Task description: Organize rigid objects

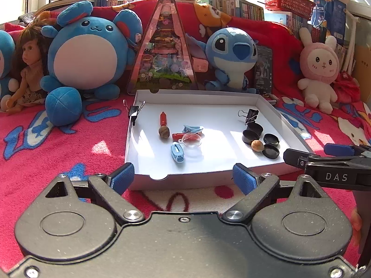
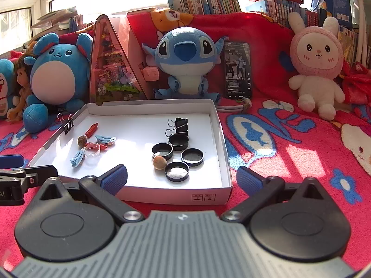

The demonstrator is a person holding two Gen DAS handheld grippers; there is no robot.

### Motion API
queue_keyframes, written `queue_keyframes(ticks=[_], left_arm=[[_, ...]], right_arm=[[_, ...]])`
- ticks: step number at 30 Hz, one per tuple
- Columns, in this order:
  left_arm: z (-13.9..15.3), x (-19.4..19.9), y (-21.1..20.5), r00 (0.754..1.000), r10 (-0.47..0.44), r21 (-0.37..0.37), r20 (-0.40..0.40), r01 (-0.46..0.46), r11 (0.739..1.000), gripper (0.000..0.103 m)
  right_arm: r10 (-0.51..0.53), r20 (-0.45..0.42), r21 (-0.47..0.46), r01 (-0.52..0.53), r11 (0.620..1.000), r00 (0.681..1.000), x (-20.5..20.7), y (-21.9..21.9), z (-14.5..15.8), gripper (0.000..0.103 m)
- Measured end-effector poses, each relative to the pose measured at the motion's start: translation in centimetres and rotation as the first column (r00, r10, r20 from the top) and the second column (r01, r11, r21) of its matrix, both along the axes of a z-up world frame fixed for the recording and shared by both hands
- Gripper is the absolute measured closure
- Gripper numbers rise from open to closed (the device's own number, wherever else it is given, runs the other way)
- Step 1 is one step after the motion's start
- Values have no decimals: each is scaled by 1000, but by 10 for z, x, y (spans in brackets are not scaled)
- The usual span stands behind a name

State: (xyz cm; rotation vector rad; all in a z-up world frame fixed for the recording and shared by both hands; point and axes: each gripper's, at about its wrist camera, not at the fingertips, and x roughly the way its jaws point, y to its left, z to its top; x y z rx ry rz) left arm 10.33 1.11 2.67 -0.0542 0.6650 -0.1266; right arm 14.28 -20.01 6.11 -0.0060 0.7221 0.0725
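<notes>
Red blanket w/ plush toys along upper frame; white tray (image 1: 266, 106) at centre. Items lie in two groups: red pieces, blue clips (image 1: 178, 152) and clear dome at centre-left; black caps (image 2: 177, 171), binder clip, nut (image 2: 159, 162) at centre-right. Scene fits sorting underway or complete; step not determinable. Left gripper (image 1: 184, 178) and right gripper (image 2: 182, 177): jaws wide apart, holding nothing, near tray's front edge.

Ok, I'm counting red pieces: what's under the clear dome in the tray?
Through the clear dome a red piece shows, its ends poking out beside a blue hair clip. Glare hides whether anything smaller lies underneath.
</notes>
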Motion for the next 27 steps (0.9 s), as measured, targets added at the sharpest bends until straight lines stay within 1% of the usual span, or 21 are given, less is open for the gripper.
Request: queue_keyframes(ticks=[3, 9, 17, 22, 27], left_arm=[[-5, -6, -1, 1000, 4, 1, 2, -4, 1000, 12], [-22, -14, -8, 1000, -7, 41, -10, 7, 999, 12], [-40, -11, -13, 1000, 14, 57, -27, -13, 998, 12], [-48, -4, -12, 998, 34, 60, -45, -32, 998, 12], [-51, -1, -12, 998, 46, 77, -34, -44, 996, 12]], right_arm=[[-2, -1, -4, 2, 1000, 1000, -6, 2, -5, 0], [0, -19, -4, 0, 1000, 1000, -16, 5, -17, 0], [-22, -73, 12, 23, 1000, 997, -17, 6, -38, 0], [-6, -76, -37, 3, 999, 997, -18, 13, -43, 0], [-6, -78, -57, 1, 998, 997, -15, 16, -44, 0]])
